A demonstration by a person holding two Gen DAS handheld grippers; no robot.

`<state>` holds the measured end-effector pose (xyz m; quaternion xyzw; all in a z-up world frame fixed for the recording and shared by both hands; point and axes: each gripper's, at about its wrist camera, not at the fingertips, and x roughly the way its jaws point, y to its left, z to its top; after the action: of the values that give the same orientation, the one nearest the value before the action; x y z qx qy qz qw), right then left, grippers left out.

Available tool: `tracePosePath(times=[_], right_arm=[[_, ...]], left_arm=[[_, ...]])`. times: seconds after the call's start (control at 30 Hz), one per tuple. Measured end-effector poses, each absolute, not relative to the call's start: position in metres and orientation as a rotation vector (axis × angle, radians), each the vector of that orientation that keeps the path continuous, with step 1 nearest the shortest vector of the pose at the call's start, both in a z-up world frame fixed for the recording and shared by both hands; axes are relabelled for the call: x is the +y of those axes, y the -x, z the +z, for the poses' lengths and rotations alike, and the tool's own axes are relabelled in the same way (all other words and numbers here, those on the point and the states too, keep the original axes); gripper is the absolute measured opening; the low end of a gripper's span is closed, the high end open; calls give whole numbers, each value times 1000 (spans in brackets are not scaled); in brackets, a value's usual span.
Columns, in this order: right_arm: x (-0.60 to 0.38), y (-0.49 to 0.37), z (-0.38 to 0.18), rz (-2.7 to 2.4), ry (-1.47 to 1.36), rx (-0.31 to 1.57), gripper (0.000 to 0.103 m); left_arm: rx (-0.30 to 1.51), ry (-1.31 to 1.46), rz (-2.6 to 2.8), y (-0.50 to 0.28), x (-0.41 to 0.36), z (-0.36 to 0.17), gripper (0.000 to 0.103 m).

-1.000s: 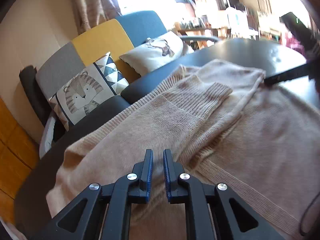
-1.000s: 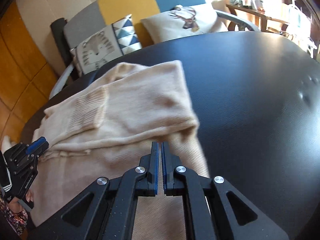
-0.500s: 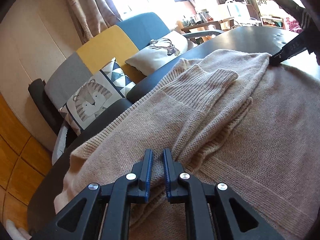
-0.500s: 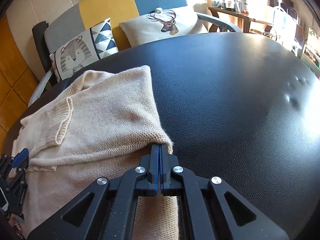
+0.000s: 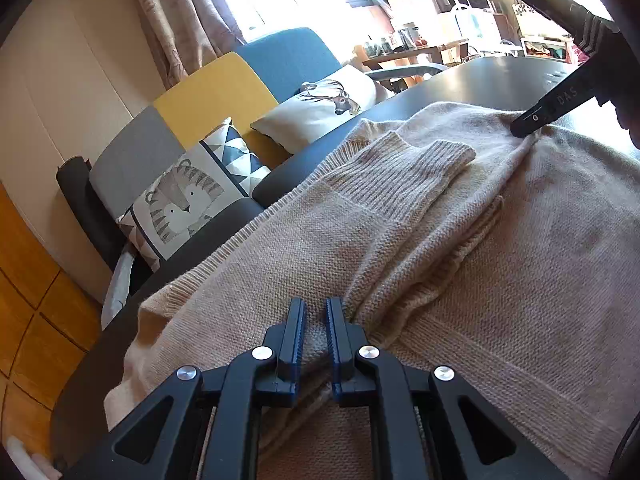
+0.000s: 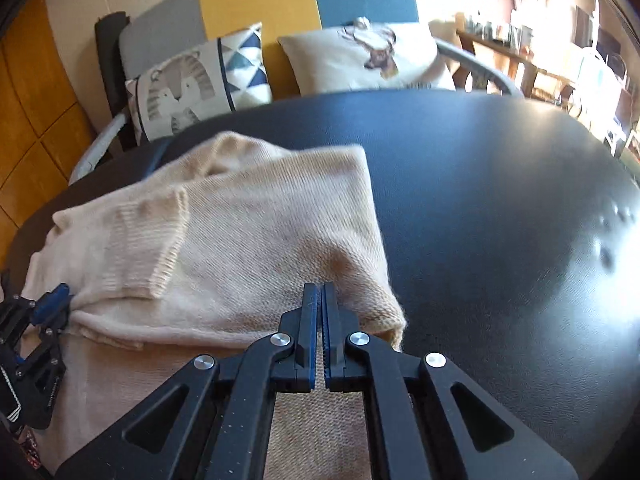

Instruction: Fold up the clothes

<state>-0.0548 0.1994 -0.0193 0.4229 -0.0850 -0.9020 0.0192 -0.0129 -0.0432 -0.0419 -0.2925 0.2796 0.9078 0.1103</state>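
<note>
A beige knit sweater (image 5: pixel 500 264) lies spread on the black table (image 6: pixel 500 208), its upper part folded over the body and a ribbed cuff (image 5: pixel 416 168) on top. In the left wrist view, my left gripper (image 5: pixel 316 312) is shut on a bunched fold at the sweater's near left side. My right gripper (image 6: pixel 322 296) is shut on the near edge of the folded layer, by the sweater's (image 6: pixel 260 232) right side. The right gripper (image 5: pixel 536 124) also shows across the sweater in the left view. The left gripper (image 6: pixel 48 312) shows at the right view's left edge.
A sofa (image 5: pixel 256 88) with grey, yellow and blue panels stands behind the table, holding a tiger cushion (image 5: pixel 184 204) and a deer cushion (image 5: pixel 320 108). Bare black tabletop spreads right of the sweater. A cluttered desk (image 5: pixel 420 48) sits by the bright window.
The right gripper has moved with the folded layer's edge, and the fold now lies flatter on the body. The left gripper keeps its grip while its view has tilted upward.
</note>
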Motion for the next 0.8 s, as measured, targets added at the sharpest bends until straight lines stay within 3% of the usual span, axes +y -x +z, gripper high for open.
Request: tracePosePath(times=[0.3,0.4,0.57,0.8], right_arm=[[212,67,-31,-2796,-1358,-354,0],[209,73,-23,-2759,-1404,-292,0],[213,82,4,-2722,-1261,-409,2],[201,138,9,-2735,-1326,-234,2]], left_arm=[[786,865,2661,15,-46,-41,10],[774,866,2660,15,-48,-41,10],[761,865,2660,15,-49,-40,10],[752,864,2662,15,-50,-41,10]])
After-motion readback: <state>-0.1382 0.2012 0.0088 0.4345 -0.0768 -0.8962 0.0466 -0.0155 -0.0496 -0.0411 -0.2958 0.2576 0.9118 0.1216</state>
